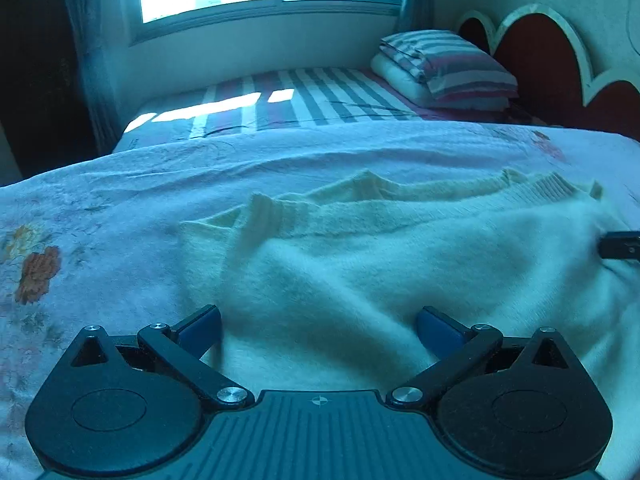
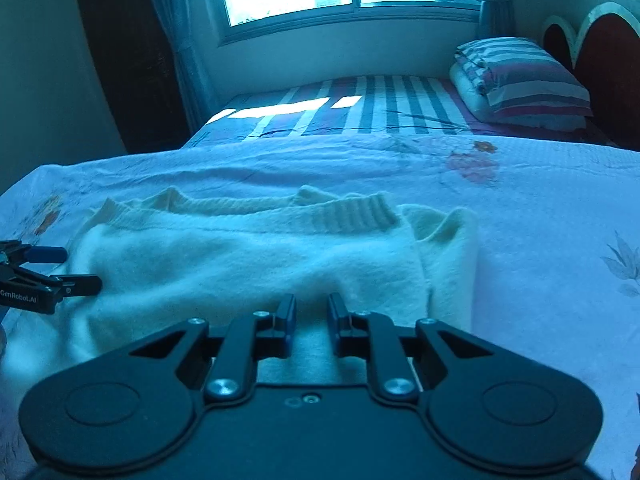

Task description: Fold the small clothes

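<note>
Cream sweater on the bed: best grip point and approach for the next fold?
Judging by its pose, take the sweater at the near edge, one gripper toward each end, coming low from the near side. It lies flat with its ribbed band at the far edge and a sleeve doubled over on the right, so its near edge is closest.

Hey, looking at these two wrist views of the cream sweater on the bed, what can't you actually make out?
- Left wrist view: sweater near hem, hidden behind the left gripper body.
- Right wrist view: whether the right gripper pinches fabric; its own fingers hide the contact.
- Both views: the sweater's underside, against the bedspread.
</note>
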The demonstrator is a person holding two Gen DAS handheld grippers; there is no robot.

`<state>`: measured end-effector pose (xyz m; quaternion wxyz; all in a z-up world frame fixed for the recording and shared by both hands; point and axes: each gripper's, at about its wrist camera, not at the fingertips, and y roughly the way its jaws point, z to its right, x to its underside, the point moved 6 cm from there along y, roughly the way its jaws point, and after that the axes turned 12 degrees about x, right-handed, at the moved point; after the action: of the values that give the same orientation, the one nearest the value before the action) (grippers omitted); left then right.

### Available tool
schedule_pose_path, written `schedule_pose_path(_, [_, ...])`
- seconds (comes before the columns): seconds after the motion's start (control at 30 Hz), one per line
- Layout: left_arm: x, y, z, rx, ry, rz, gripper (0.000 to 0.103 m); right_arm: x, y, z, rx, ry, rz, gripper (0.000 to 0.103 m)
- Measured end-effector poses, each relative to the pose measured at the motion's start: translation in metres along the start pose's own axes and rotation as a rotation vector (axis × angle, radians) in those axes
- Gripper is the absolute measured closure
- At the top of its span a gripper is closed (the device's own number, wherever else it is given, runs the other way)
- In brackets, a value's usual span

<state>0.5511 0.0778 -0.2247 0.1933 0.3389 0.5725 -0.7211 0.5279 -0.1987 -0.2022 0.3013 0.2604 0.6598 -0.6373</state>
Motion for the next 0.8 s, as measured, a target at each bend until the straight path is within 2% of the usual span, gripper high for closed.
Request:
schedule_pose_path(0.07, [-0.002, -0.017, -0.004, 0.017, -0.045, 0.039, 0.0, 0.006, -0.02, -0.001, -0.046, -0.006, 0.01, 0.079])
schedule_pose_path(0.2, [0.024, -0.067, 0.021, 0.095, -0.01, 0.027, 0.0, 0.042, -0.082, -0.028, -0.201, -0.072, 0.013, 0.077])
schedule_pose_path(0.3, [0.055, -0.094, 0.048, 0.145, 0.007, 0.012, 0.0, 0.071, -0.116, -0.06, -0.227, -0.142, 0.031, 0.079])
schedule_pose_path(0.4, [0.082, -0.103, 0.074, 0.175, 0.011, 0.002, 0.0, 0.082, -0.125, -0.084, -0.257, -0.13, 0.051, 0.081])
schedule_pose_path(0.47, [0.091, -0.097, 0.083, 0.179, 0.005, -0.014, 0.0, 0.086, -0.116, -0.095, -0.257, -0.136, 0.027, 0.083])
schedule_pose_path(0.57, [0.098, -0.085, 0.085, 0.124, 0.017, -0.01, 0.0, 0.093, -0.099, -0.098, -0.228, -0.141, 0.009, 0.086])
schedule_pose_path(0.63, [0.103, -0.077, 0.077, 0.108, -0.034, -0.02, 0.0, 0.097, -0.088, -0.087, -0.173, -0.131, -0.008, 0.093])
schedule_pose_path(0.73, [0.103, -0.076, 0.066, 0.082, -0.037, -0.008, 0.0, 0.097, -0.083, -0.06, -0.141, -0.043, -0.028, 0.101])
schedule_pose_path(0.8, [0.101, -0.078, 0.061, 0.047, -0.033, -0.013, 0.0, 0.096, -0.085, -0.045, -0.113, -0.008, -0.03, 0.103])
